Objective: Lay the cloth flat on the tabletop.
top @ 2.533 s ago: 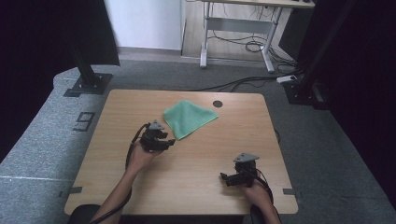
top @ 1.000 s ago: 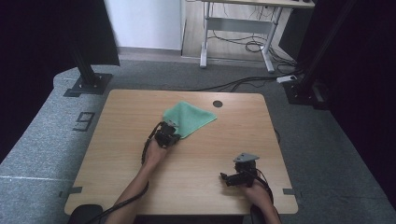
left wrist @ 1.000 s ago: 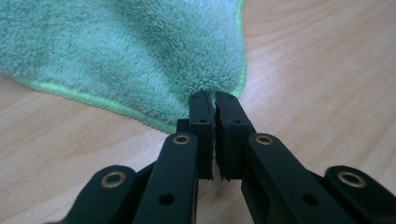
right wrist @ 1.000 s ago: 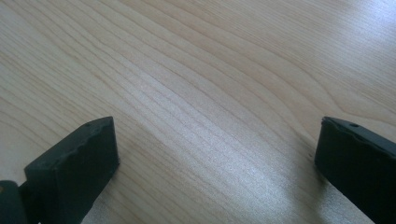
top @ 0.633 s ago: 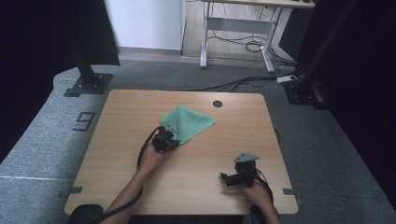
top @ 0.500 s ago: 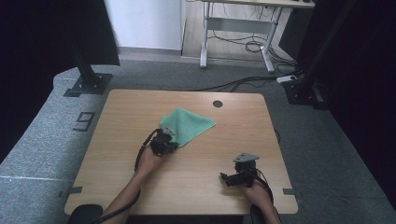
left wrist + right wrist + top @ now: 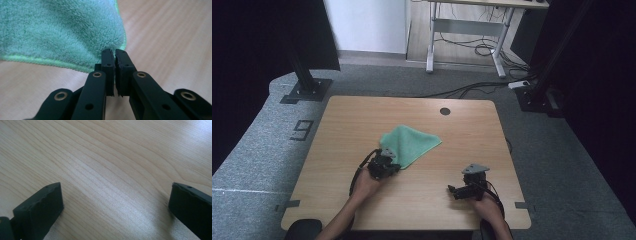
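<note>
The left tongs [image 7: 114, 53] are pinched almost together on the near corner of the green cloth [image 7: 57, 32] — the hem is caught between the two black pads [image 7: 107, 62], with only a thin slit showing between them. From above, these left tongs [image 7: 388, 161] sit at the lower left corner of the cloth [image 7: 412, 142], which lies folded and rumpled in the middle of the wooden surface [image 7: 362, 115], a little toward the person's left, its far point aimed at the round hole [image 7: 445, 111] near the back edge. The right tongs [image 7: 115, 202] stand wide — their two black tips far apart over bare wood, gripping nothing. In the high view the right tongs [image 7: 457, 190] rest near the front right of the surface, well apart from the cloth.
</note>
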A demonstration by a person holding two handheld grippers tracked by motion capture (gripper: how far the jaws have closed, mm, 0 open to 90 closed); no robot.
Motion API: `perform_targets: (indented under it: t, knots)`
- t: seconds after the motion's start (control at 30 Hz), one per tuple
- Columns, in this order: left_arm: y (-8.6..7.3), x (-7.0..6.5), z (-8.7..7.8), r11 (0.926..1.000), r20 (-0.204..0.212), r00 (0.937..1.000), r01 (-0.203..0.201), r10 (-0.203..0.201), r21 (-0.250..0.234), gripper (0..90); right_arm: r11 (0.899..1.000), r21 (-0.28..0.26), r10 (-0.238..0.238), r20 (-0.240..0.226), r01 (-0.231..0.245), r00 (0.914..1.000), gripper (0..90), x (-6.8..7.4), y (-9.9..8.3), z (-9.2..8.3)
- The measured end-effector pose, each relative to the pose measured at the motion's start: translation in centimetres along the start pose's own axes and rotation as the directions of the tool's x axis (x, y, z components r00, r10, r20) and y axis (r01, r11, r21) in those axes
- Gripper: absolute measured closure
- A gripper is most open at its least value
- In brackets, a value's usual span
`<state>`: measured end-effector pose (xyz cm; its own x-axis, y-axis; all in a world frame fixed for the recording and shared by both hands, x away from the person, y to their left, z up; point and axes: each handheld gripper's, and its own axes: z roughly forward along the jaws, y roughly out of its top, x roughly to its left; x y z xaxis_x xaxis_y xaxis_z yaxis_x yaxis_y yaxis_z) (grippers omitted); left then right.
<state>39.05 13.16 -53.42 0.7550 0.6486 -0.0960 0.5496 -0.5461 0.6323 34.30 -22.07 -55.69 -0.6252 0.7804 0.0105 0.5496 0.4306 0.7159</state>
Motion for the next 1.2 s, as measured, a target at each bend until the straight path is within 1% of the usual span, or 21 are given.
perform_targets:
  t: [0.13,0.23,0.33,0.4,0.5,0.53,0.63,0.73,0.8,0.9,0.97,1.03,1.1,1.2]
  knots:
    - [-0.6,-0.7,-0.4,1.0,0.022,0.9998,0.001,-0.001,-0.003,86.0,1.0,0.0,0.0,0.0,0.0,1.0,0.0,0.0,0.0,0.0]
    - [-0.7,-1.0,-0.7,1.0,0.022,0.9998,-0.004,0.004,-0.004,87.2,1.0,0.0,0.0,0.0,0.0,1.0,0.0,0.0,0.0,0.0]
    - [0.1,-1.0,-1.5,0.999,0.034,0.9994,0.009,-0.008,-0.044,87.9,1.0,0.0,0.0,0.0,0.0,1.0,0.0,0.0,0.0,0.0]
    - [1.0,-0.8,-2.5,0.997,0.029,0.9996,0.008,-0.005,-0.078,88.1,1.0,0.0,0.0,0.0,0.0,1.0,0.0,0.0,0.0,0.0]
    - [2.8,-0.4,-4.2,0.9919,0.001,1.0,-0.005,0.005,-0.127,88.2,1.0,0.0,-0.001,0.0,0.001,1.0,0.0,0.0,0.0,0.0]
    - [3.4,-0.2,-4.8,0.9899,-0.008,0.9999,-0.009,0.008,-0.142,88.3,1.0,0.0,-0.001,0.0,0.001,1.0,0.0,0.0,0.0,0.0]
    - [5.2,0.7,-6.3,0.9836,-0.024,0.9997,-0.004,0.0,-0.18,88.3,1.0,0.0,0.001,0.001,-0.001,1.0,0.0,0.0,0.0,0.0]
    - [6.5,1.7,-7.3,0.979,-0.018,0.9996,0.019,-0.023,-0.203,88.2,1.0,-0.001,-0.003,0.0,0.003,1.0,0.0,0.0,0.0,0.0]
    - [7.0,2.0,-7.6,0.9787,-0.02,0.9994,0.025,-0.029,-0.204,88.3,1.0,0.0,-0.001,0.0,0.001,1.0,0.0,0.0,0.0,0.0]
    - [7.4,1.8,-8.0,0.9766,-0.016,0.9997,0.014,-0.017,-0.215,88.3,1.0,-0.001,-0.001,0.001,0.001,1.0,0.0,0.0,0.0,0.0]
    - [7.8,1.3,-8.3,0.975,-0.012,0.9999,-0.005,0.002,-0.222,88.3,1.0,0.0,-0.002,-0.001,0.002,1.0,0.0,0.0,0.0,0.0]
    - [8.3,0.8,-8.8,0.9717,-0.009,0.9997,-0.022,0.021,-0.235,88.3,1.0,0.0,-0.002,-0.001,0.002,1.0,0.0,0.0,0.0,0.0]
    - [9.0,0.4,-9.4,0.9672,-0.009,0.9993,-0.038,0.037,-0.251,88.3,1.0,0.0,-0.001,-0.001,0.001,1.0,0.0,0.0,0.0,0.0]
    - [10.3,-0.1,-10.8,0.9562,-0.018,0.9982,-0.06,0.057,-0.286,88.3,1.0,-0.002,-0.002,0.001,0.002,1.0,0.0,0.0,0.0,0.0]
